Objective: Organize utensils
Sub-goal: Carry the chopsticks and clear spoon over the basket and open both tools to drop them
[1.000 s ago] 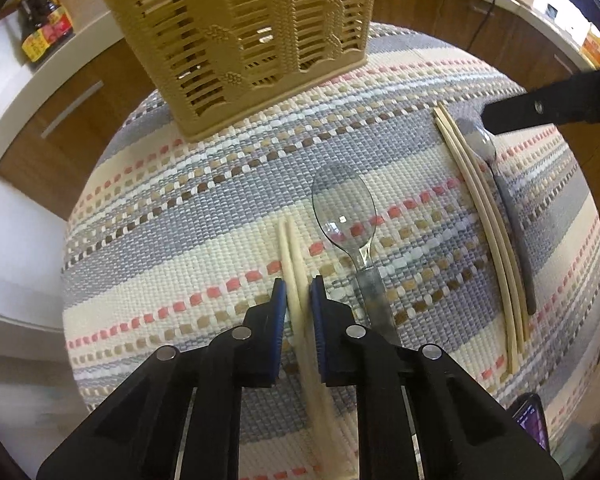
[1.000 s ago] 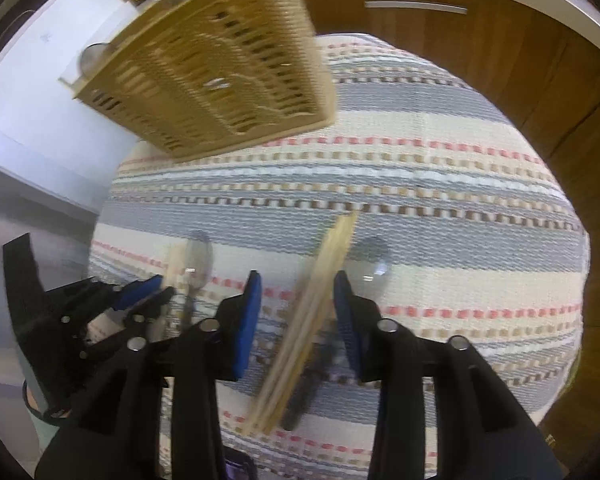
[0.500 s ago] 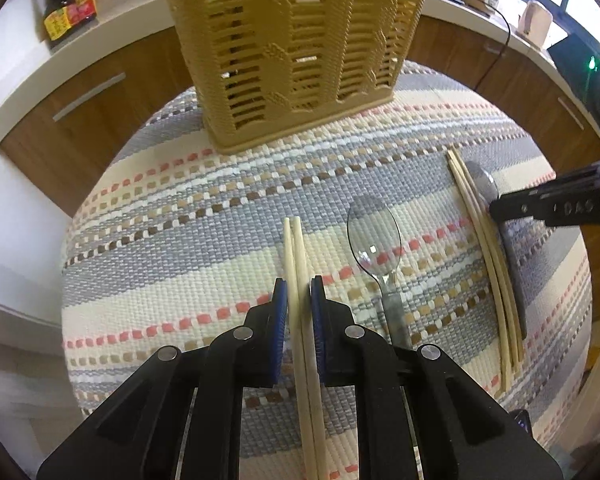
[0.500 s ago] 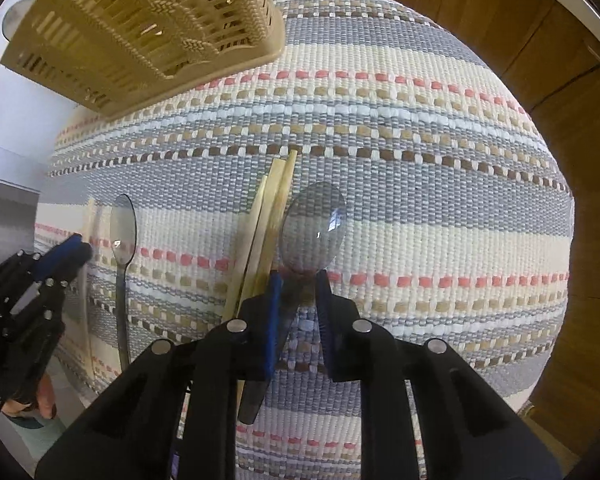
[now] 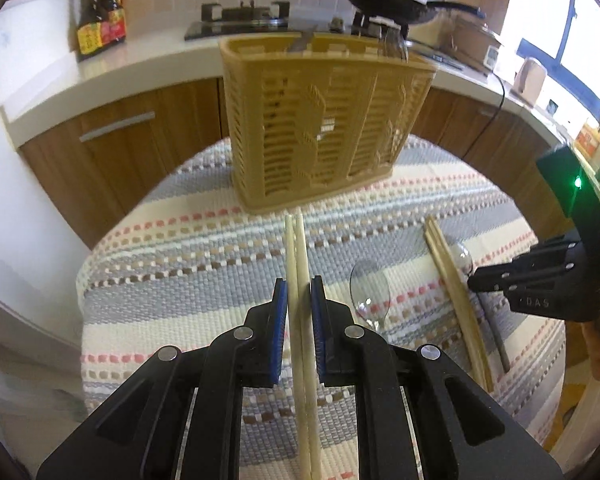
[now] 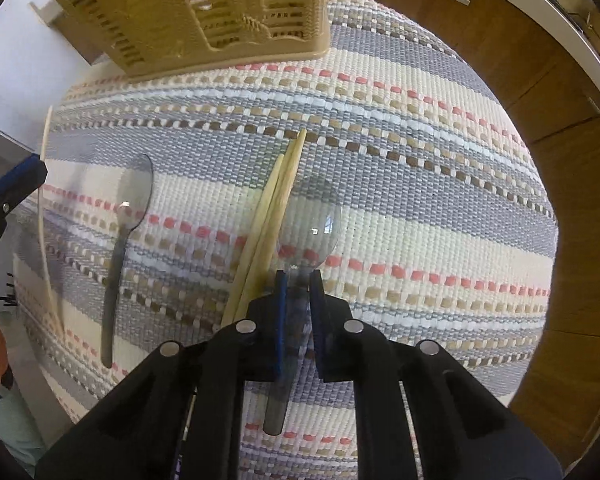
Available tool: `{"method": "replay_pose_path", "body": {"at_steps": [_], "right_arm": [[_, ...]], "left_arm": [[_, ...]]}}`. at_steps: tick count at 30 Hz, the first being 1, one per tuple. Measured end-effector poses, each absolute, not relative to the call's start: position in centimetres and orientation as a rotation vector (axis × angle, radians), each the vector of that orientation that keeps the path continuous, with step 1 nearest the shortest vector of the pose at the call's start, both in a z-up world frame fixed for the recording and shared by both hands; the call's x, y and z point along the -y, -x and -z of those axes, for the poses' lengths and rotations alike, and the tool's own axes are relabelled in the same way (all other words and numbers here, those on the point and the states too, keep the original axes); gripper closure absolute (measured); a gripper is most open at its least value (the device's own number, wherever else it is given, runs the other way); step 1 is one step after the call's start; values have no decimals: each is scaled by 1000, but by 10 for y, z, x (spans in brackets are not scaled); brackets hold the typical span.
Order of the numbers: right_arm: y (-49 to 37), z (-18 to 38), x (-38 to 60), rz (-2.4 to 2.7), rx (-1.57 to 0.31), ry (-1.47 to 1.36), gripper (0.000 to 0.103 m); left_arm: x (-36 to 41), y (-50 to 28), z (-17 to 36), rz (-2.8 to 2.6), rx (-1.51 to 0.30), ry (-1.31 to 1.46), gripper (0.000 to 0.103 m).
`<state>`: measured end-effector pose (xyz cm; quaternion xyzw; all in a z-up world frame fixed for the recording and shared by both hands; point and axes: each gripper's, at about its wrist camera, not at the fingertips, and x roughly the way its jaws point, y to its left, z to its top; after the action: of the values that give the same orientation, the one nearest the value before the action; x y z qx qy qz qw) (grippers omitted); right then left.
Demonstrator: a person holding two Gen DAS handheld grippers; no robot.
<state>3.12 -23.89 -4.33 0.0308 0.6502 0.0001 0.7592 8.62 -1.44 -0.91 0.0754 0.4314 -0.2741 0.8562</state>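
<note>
My left gripper [image 5: 299,285] is shut on a pair of pale chopsticks [image 5: 296,248] and holds them lifted, tips pointing toward the tan slotted utensil basket [image 5: 320,120]. My right gripper [image 6: 298,278] is shut on the handle of a clear spoon [image 6: 312,220], its bowl just ahead of the pads, low over the striped woven mat [image 6: 420,208]. A second pair of chopsticks [image 6: 268,220] lies on the mat just left of that spoon. Another clear spoon [image 6: 128,208] lies further left; it also shows in the left wrist view [image 5: 370,292].
The basket [image 6: 204,12] stands at the mat's far edge. Beyond it are wooden cabinets [image 5: 112,148], a white counter with sauce bottles [image 5: 100,12], a stove and a black pan [image 5: 392,0]. The mat's edges drop off on all sides.
My left gripper has lifted the chopsticks off the mat and tilted up toward the basket. My right gripper moved from around the other chopsticks onto the spoon handle and closed on it.
</note>
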Motion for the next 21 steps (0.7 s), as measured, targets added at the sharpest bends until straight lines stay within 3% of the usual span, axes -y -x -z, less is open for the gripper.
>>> {"method": "replay_pose_path", "body": {"at_steps": [10,12,13,21], "right_arm": [[25,-35,275,-158,-1124,-124,94],[25,-55,270,-177,-1056,-125,94],[26,-67,267,-182,-1013,-121,94],[11,-135,267,-233,-728,-182,94]], "left_arm": [[11,-66,-43,604,-734,-68,94],[8,-65,-55,611,-696,-46,95],[6,-64,-64,615,-665,-25,101],[-5,-67,-125,609,-484,98,100]]}}
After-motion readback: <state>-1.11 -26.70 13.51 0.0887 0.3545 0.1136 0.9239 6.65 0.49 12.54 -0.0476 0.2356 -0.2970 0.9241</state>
